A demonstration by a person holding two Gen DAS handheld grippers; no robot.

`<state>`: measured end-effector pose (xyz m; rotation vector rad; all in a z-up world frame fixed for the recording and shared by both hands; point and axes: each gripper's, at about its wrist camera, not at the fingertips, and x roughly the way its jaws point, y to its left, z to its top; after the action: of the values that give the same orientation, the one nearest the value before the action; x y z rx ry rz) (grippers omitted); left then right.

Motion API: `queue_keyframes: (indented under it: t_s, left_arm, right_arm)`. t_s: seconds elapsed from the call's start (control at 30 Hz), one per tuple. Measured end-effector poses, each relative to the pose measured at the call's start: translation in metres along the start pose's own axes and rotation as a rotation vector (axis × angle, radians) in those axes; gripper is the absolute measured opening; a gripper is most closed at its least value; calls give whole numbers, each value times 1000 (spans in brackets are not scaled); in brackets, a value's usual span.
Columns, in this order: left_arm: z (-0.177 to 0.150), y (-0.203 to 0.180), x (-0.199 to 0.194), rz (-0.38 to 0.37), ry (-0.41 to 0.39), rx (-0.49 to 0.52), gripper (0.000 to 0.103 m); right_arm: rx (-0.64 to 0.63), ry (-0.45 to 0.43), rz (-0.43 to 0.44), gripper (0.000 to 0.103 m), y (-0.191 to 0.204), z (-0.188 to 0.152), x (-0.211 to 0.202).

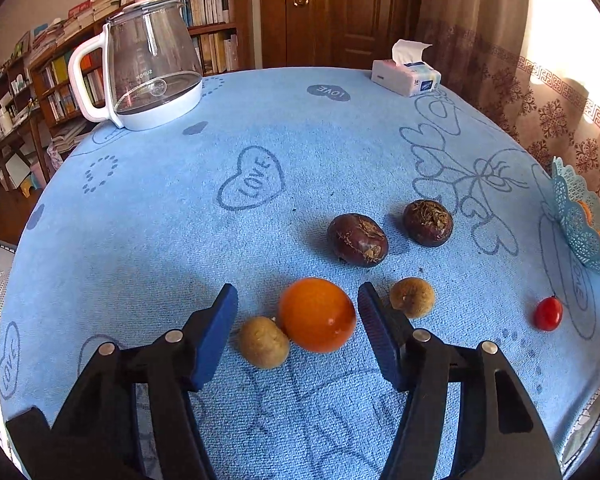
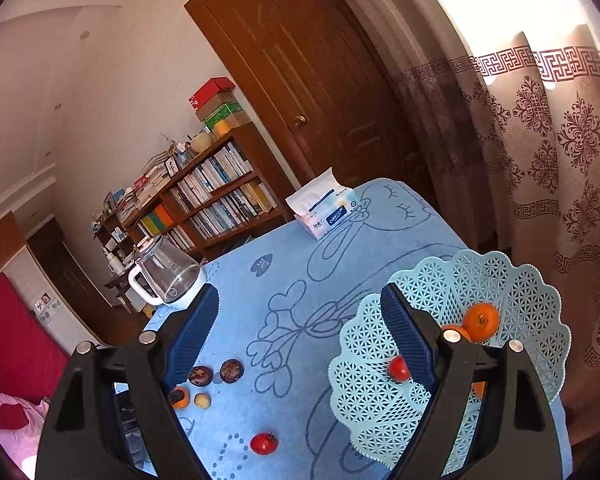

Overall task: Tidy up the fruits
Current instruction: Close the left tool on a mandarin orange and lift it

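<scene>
Left gripper [image 1: 298,308] is angled down at the table, jaws straddling the orange kumquat [image 1: 317,314] but not pinching yet, probably lined up to grab it for the blue lace basket [image 2: 500,280]; right gripper [image 2: 300,316] hovers spread wide and empty beside that basket, likely just waiting.

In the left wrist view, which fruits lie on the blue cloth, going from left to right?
Tan fruit → orange → dark brown fruit → second tan fruit → second dark brown fruit → cherry tomato.
</scene>
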<state>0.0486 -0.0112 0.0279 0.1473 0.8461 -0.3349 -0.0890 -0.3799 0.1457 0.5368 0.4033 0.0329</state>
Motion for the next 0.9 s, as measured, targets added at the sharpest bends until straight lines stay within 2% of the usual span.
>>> queue_keyframes:
  t_s: [0.17, 0.57, 0.6, 0.63, 0.67, 0.9]
  left_arm:
    - [-2, 0, 8, 2, 12, -4, 61]
    - [-2, -10, 8, 23, -22, 42, 55]
    - [-2, -13, 8, 24, -26, 53, 52]
    - [-1, -15, 7, 22, -29, 64, 44]
    - [-1, -18, 7, 19, -26, 72, 42]
    - [0, -22, 8, 39, -17, 83, 42]
  right_arm:
    - [-8, 11, 2, 84, 3, -2, 3]
    - [-27, 40, 7, 84, 7, -8, 12]
    - [-29, 41, 8, 84, 9, -9, 12]
    - [-30, 42, 9, 84, 9, -9, 12]
    - [-30, 43, 9, 84, 9, -10, 12]
    - [-27, 40, 10, 84, 10, -9, 12]
